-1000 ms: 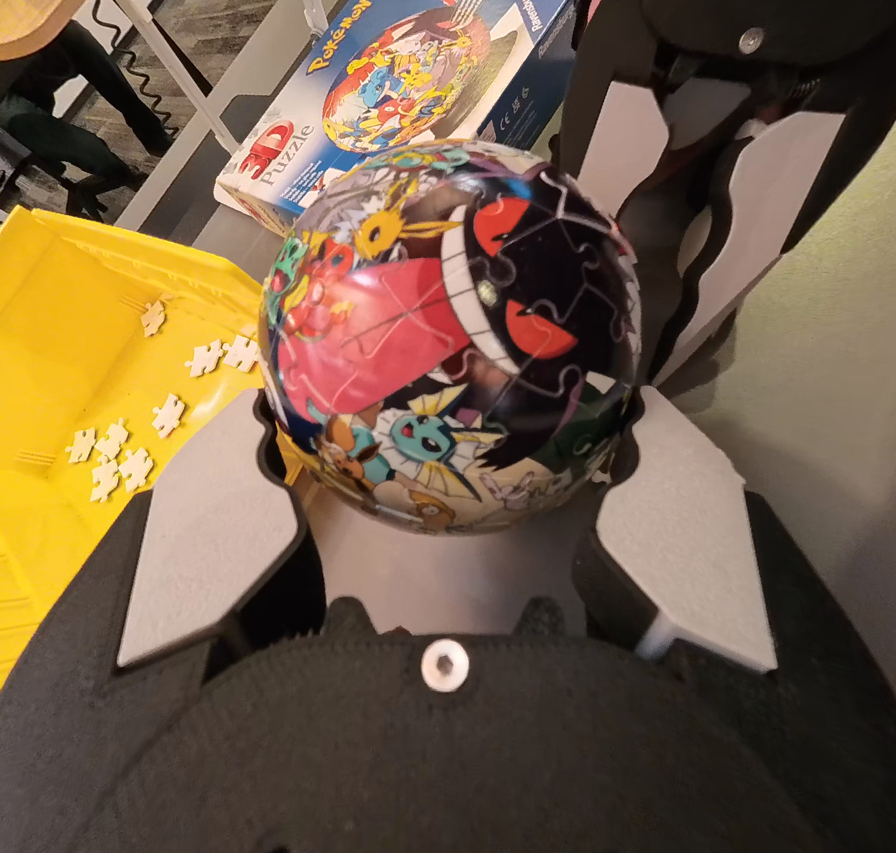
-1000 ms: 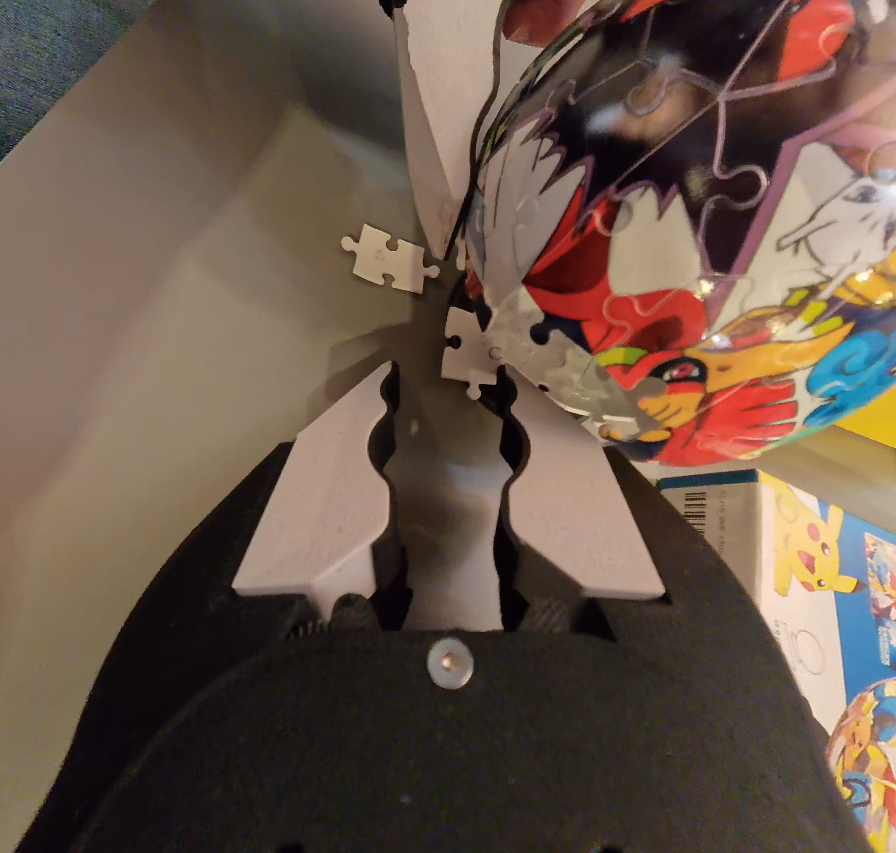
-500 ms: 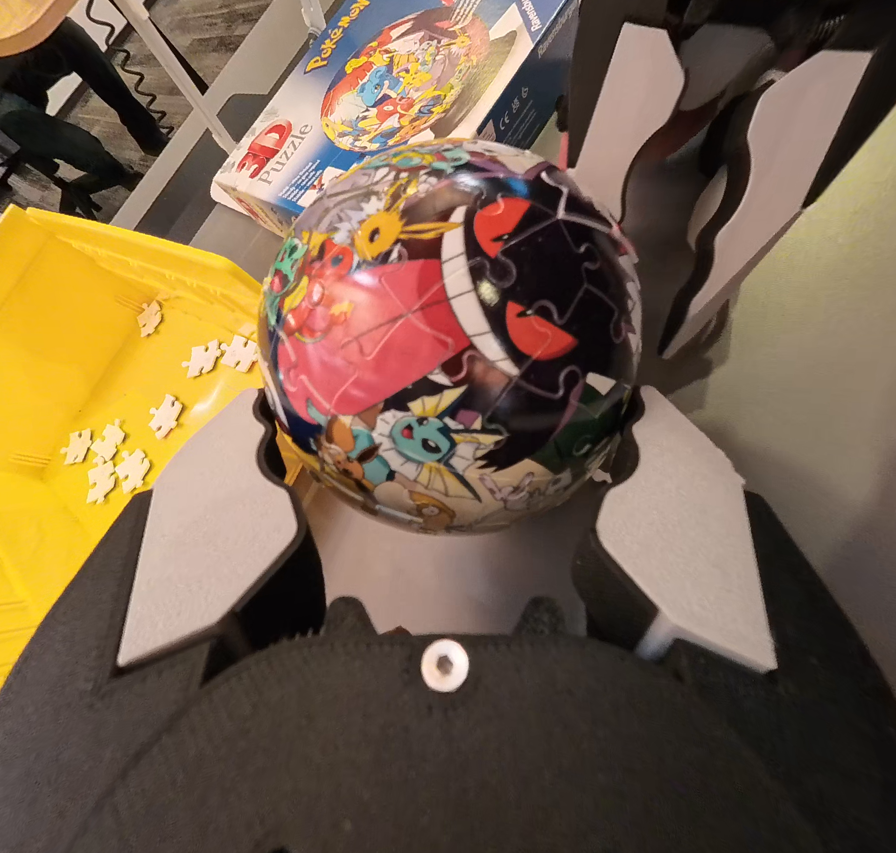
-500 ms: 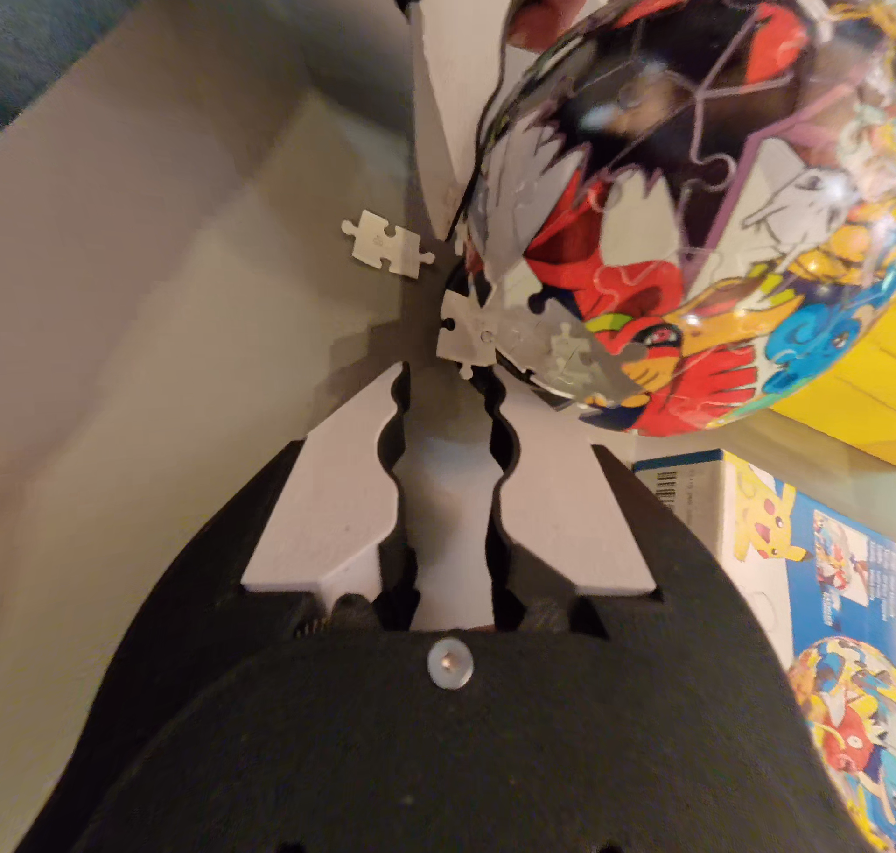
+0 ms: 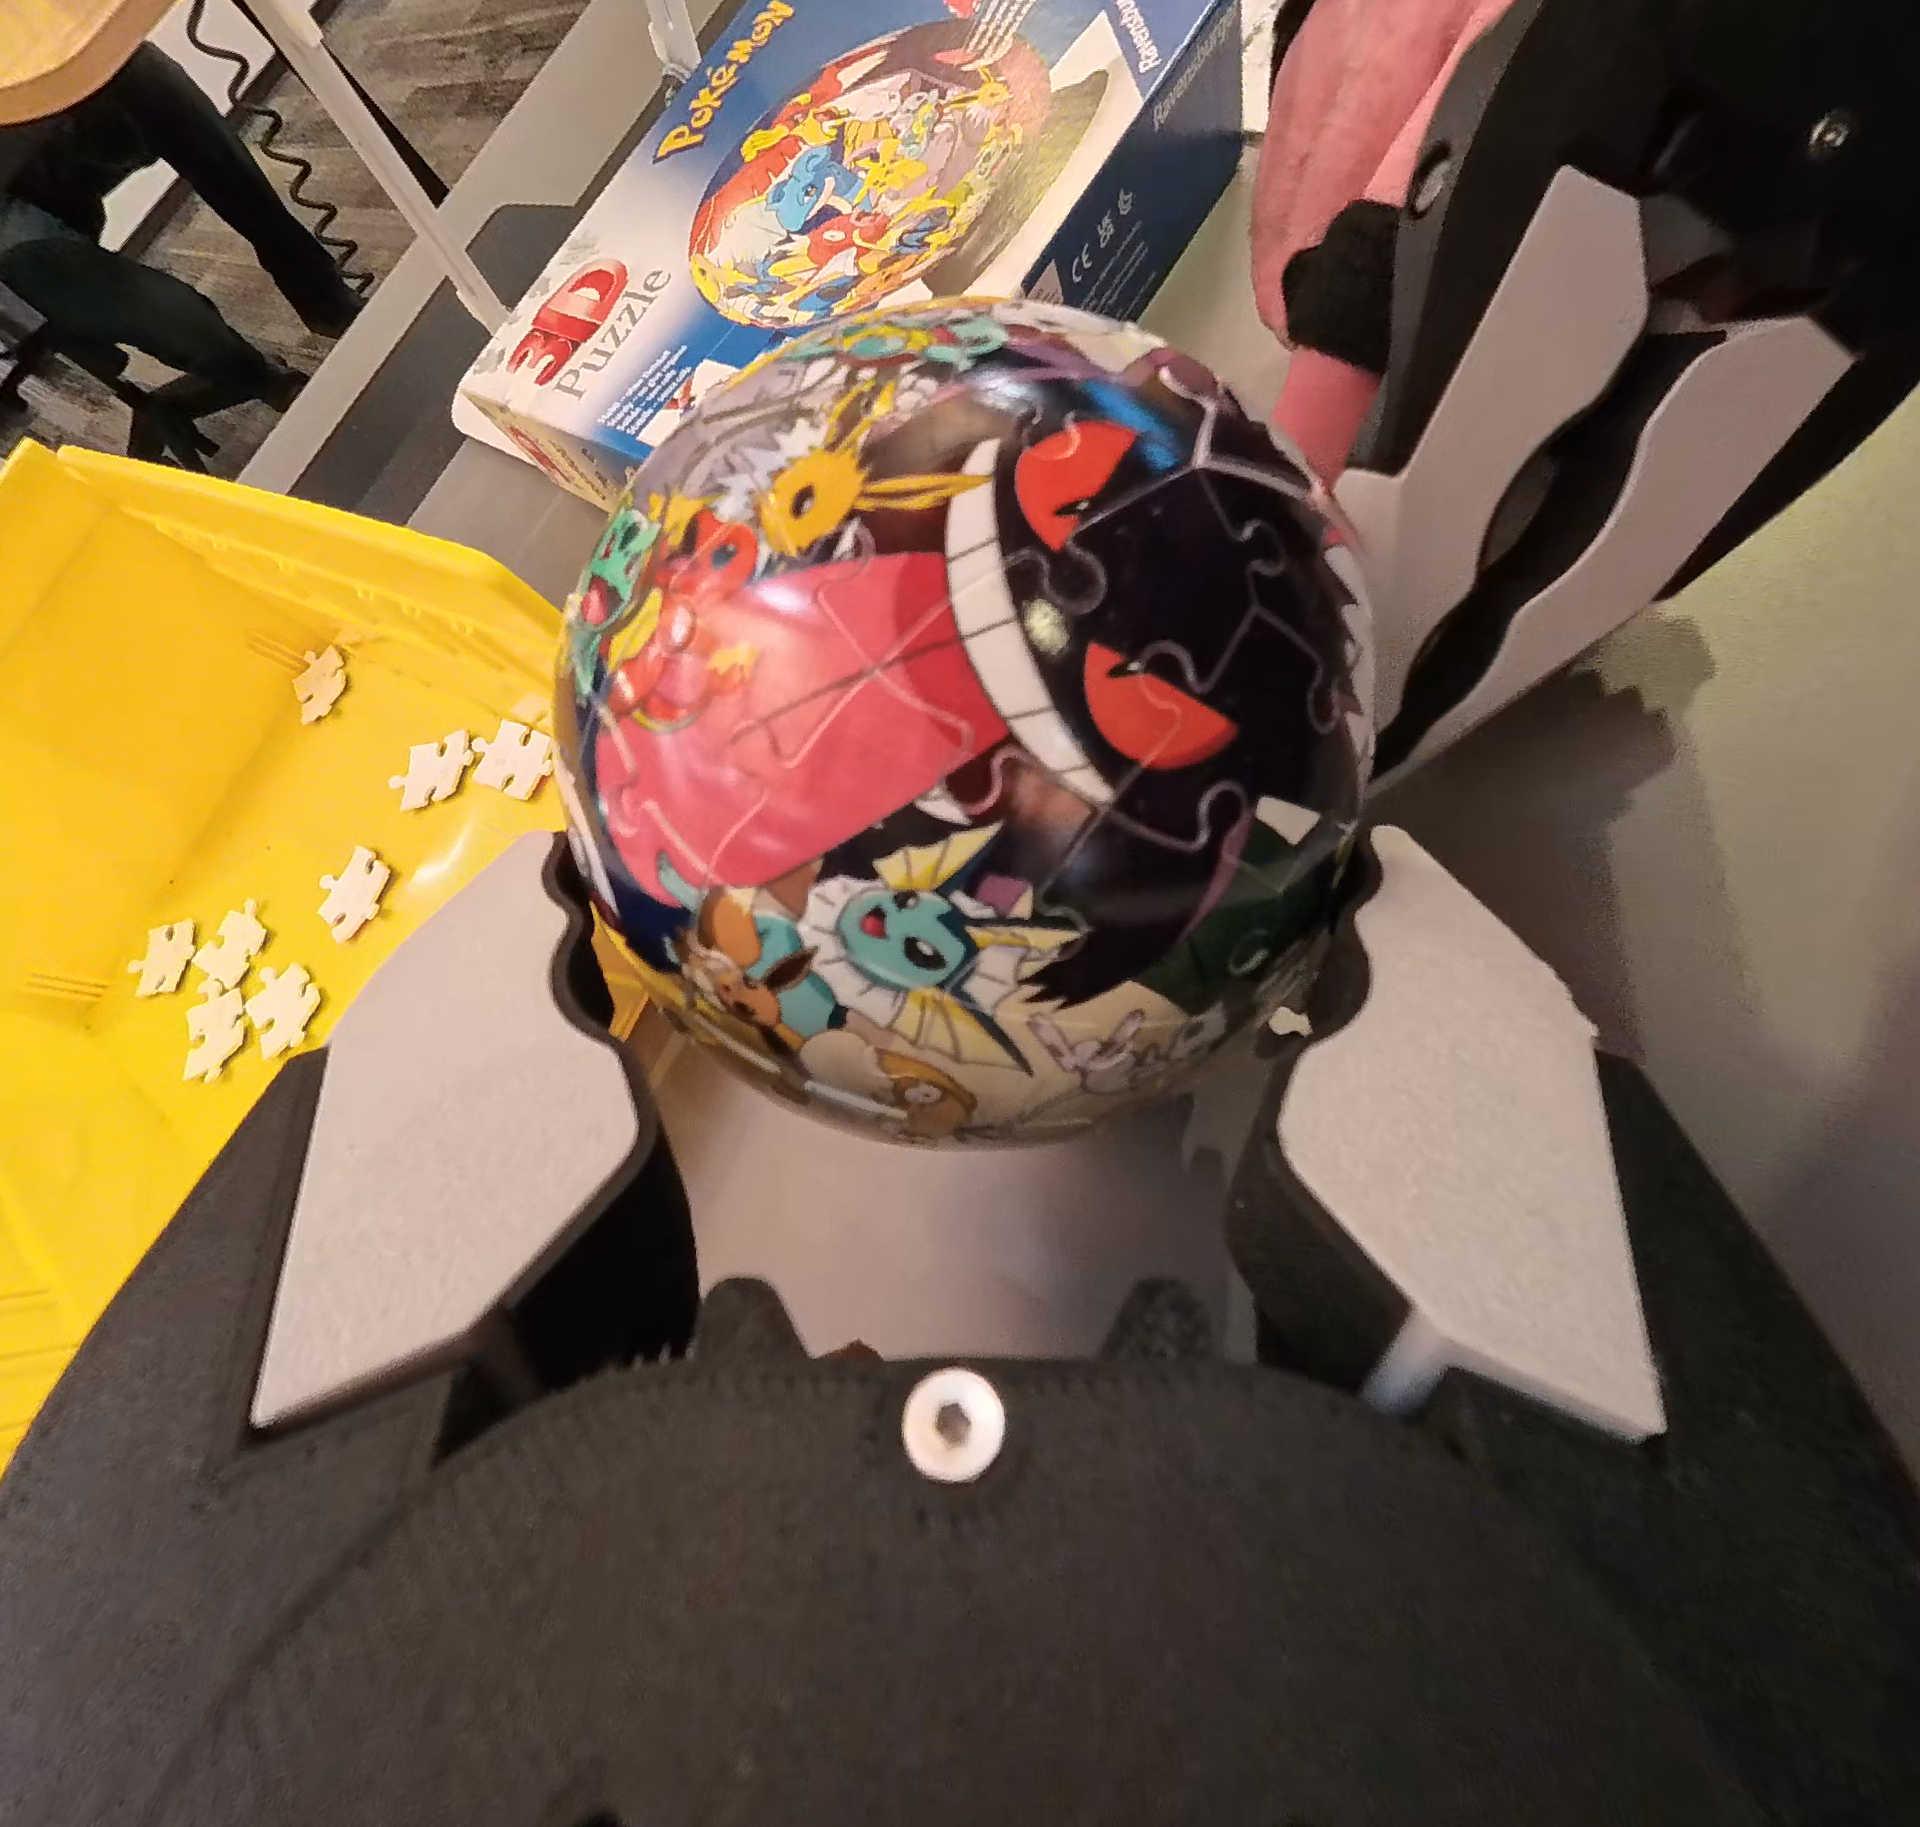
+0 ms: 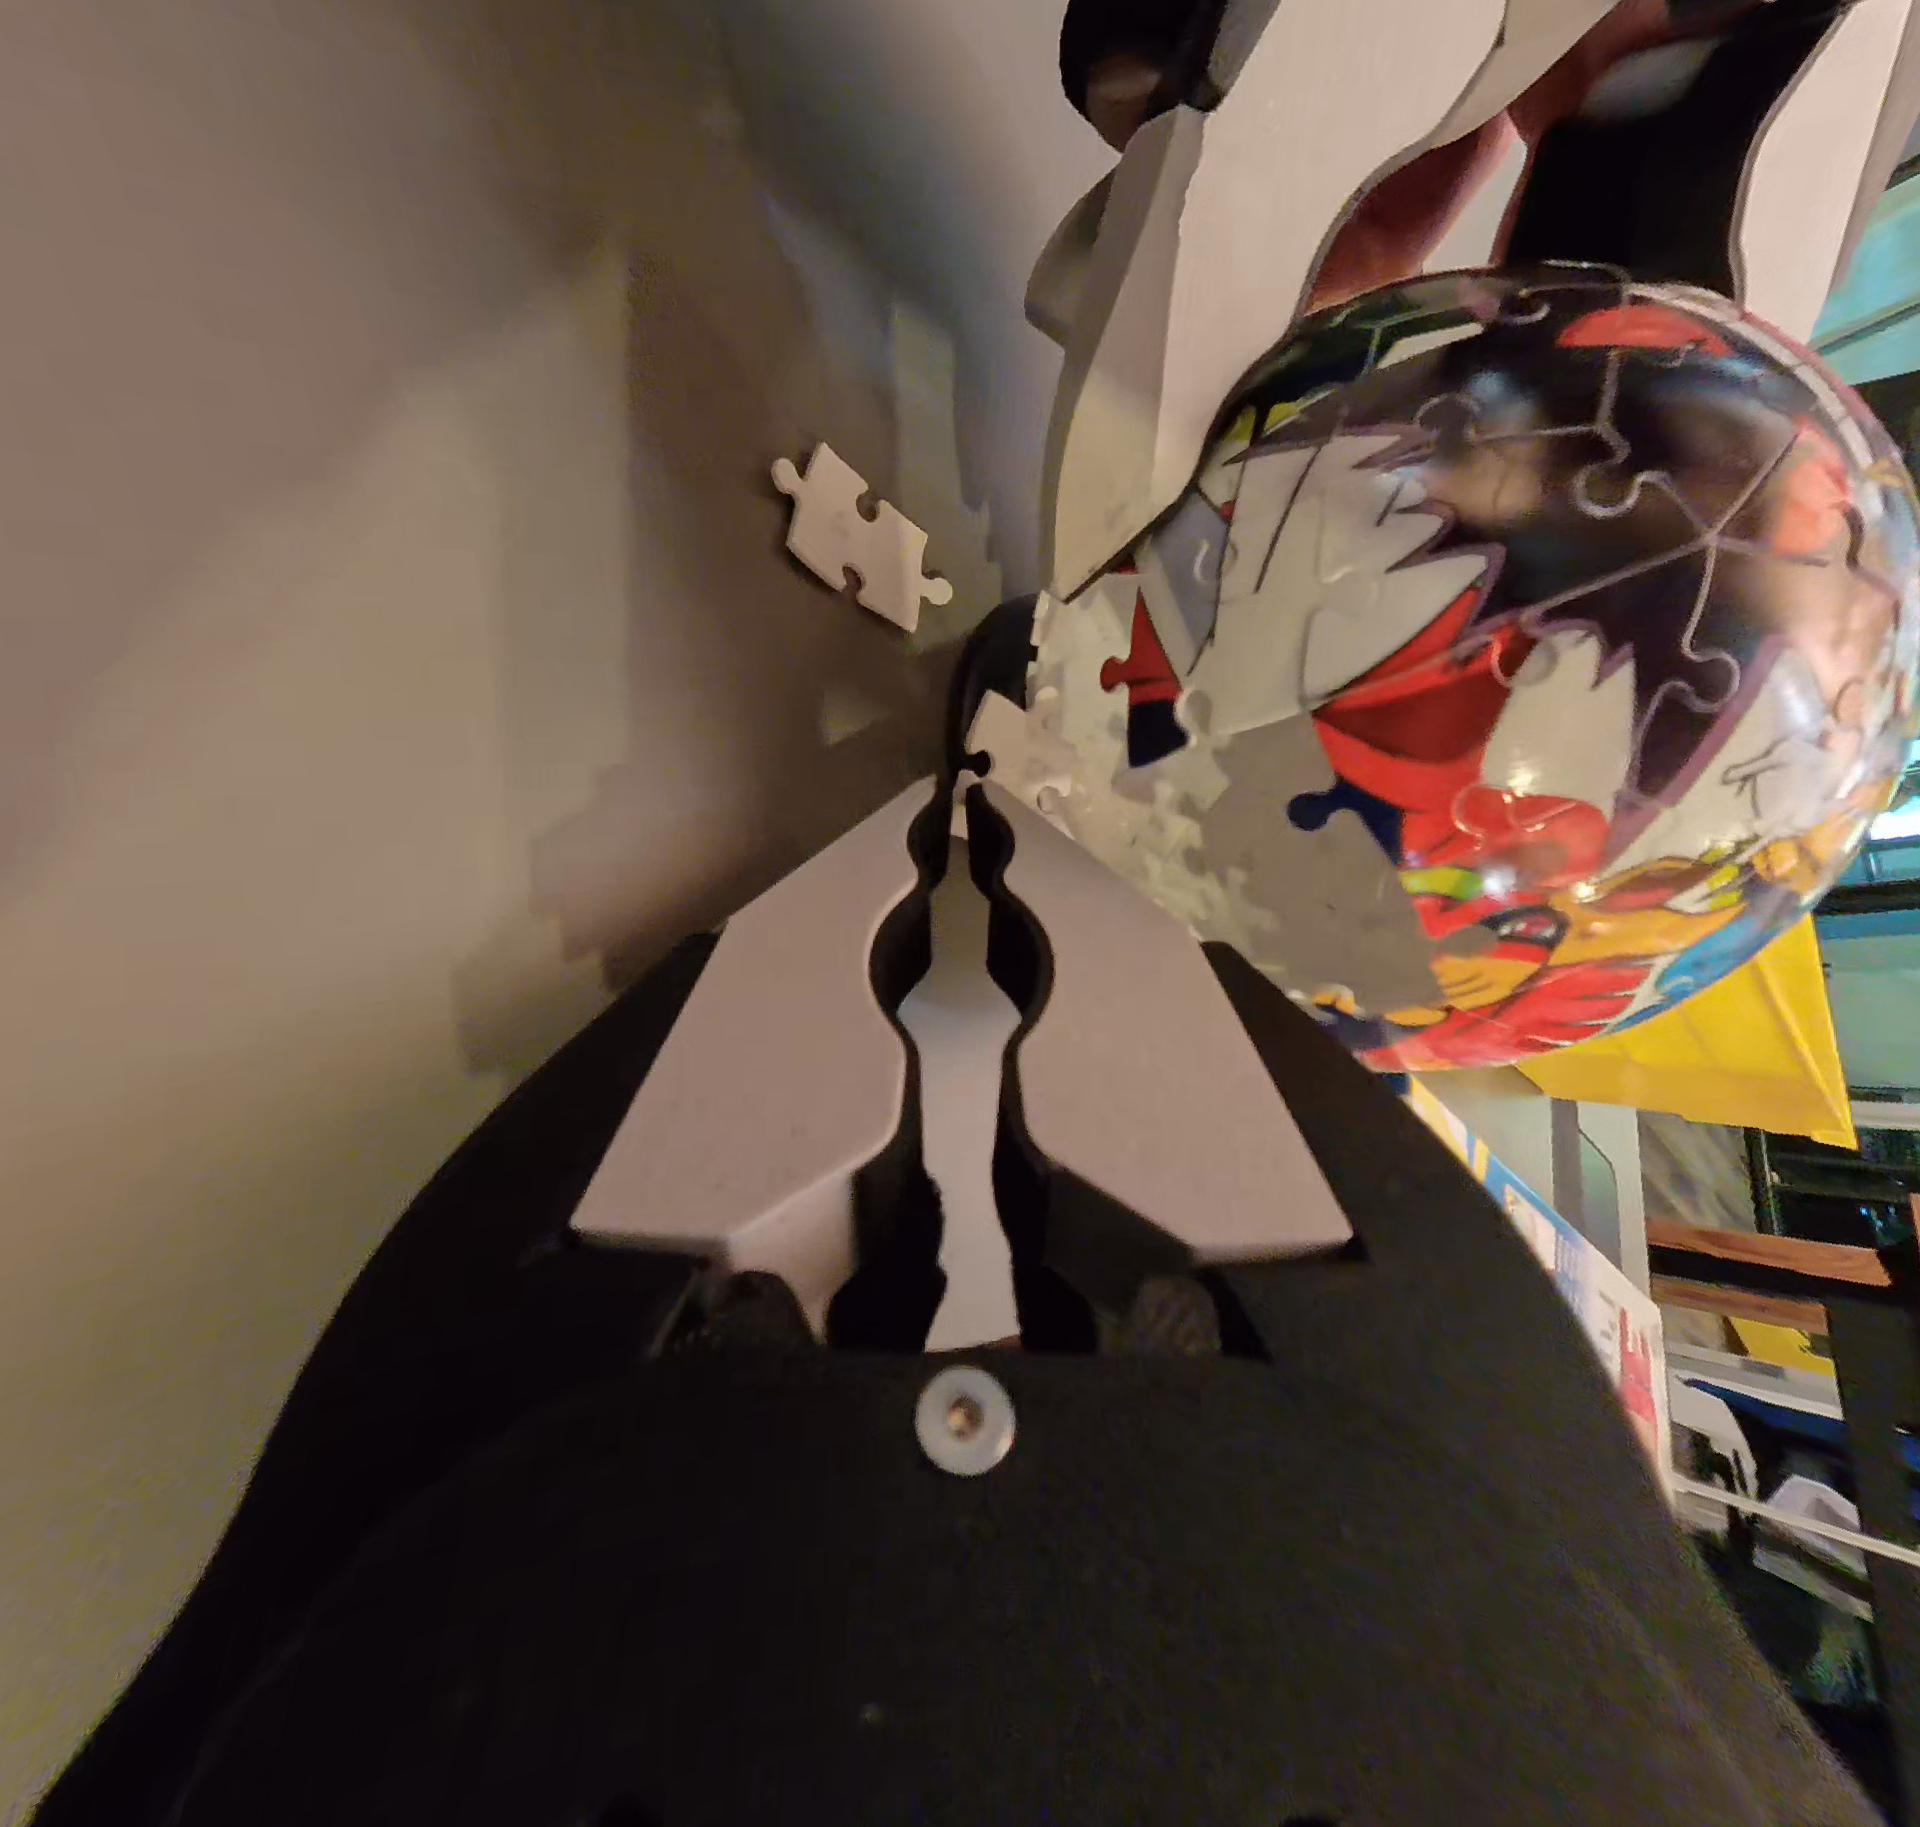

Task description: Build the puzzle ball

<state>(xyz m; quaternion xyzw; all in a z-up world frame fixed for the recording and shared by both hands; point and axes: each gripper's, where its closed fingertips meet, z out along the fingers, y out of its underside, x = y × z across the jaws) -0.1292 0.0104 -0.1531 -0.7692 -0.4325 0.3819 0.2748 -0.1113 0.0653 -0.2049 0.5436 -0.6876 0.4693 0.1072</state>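
The left hand-held gripper is holding the puzzle ball between its two wide-apart fingers, which are pressing on the ball's left and right sides. The ball is sitting right in front of this gripper, lifted a little over the grey worktop.

Most of the ball is looking done. The side facing the left gripper is all filled in with bright pictures. But the right wrist view is showing a spot on the ball with plain, blank-looking pieces, so that part may not be finished.

The right hand-held gripper is nearly closed, with just a thin gap at its tips. A white piece is sitting at the ball's edge, just past those tips. I cannot tell if the gripper is pinching it.

One more loose piece is lying on the worktop, ahead and to the left of the right gripper. More pieces are waiting in the yellow bin, left of the left gripper. The puzzle box is lying behind the ball.

So I think a few pieces are still to go.
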